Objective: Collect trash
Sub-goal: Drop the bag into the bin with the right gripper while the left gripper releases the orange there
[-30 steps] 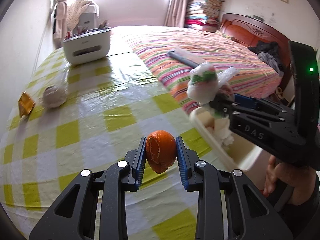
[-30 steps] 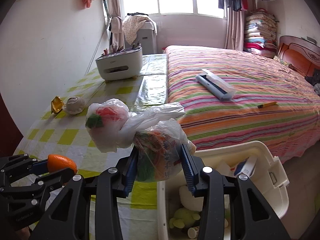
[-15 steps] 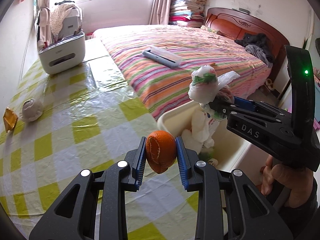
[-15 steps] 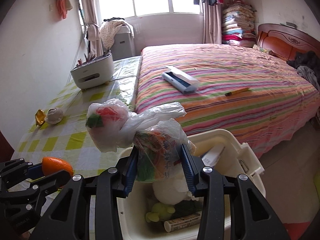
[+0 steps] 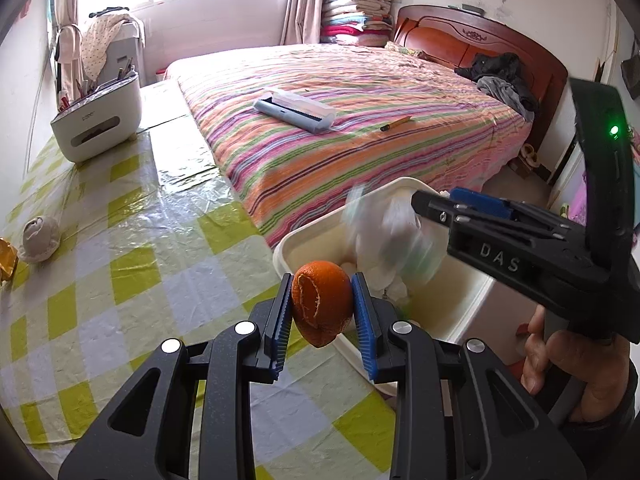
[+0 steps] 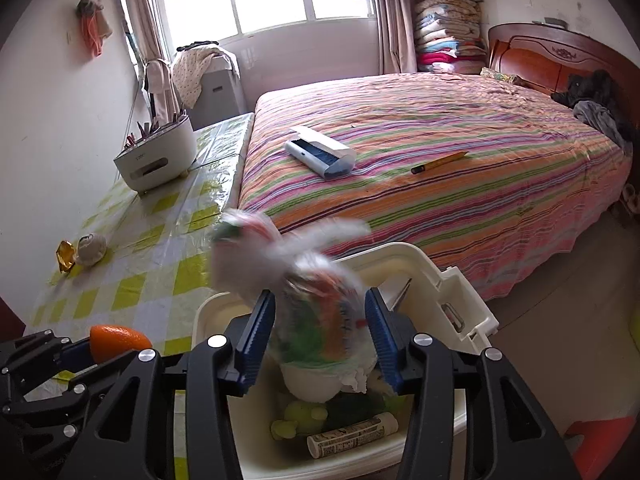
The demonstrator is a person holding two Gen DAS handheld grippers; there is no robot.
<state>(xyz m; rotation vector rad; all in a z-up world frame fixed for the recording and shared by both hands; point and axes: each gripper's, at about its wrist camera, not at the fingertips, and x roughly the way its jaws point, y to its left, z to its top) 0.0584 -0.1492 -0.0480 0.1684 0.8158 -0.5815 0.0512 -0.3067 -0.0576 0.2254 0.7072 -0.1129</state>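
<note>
My left gripper is shut on an orange peel and holds it over the table edge beside the white bin. The peel also shows in the right wrist view. My right gripper has opened over the bin. A plastic bag of trash is blurred between its jaws, dropping towards the bin. The bag shows blurred in the left wrist view. A crumpled paper ball and a gold wrapper lie on the table's left side.
The table has a yellow-checked cloth. A white organizer box stands at its far end. A striped bed with a grey case and a pen lies to the right. The bin holds a tube and soft items.
Both grippers moved right, over the bin. My right gripper's jaws opened and the plastic bag is falling. The left gripper still holds the orange peel.
</note>
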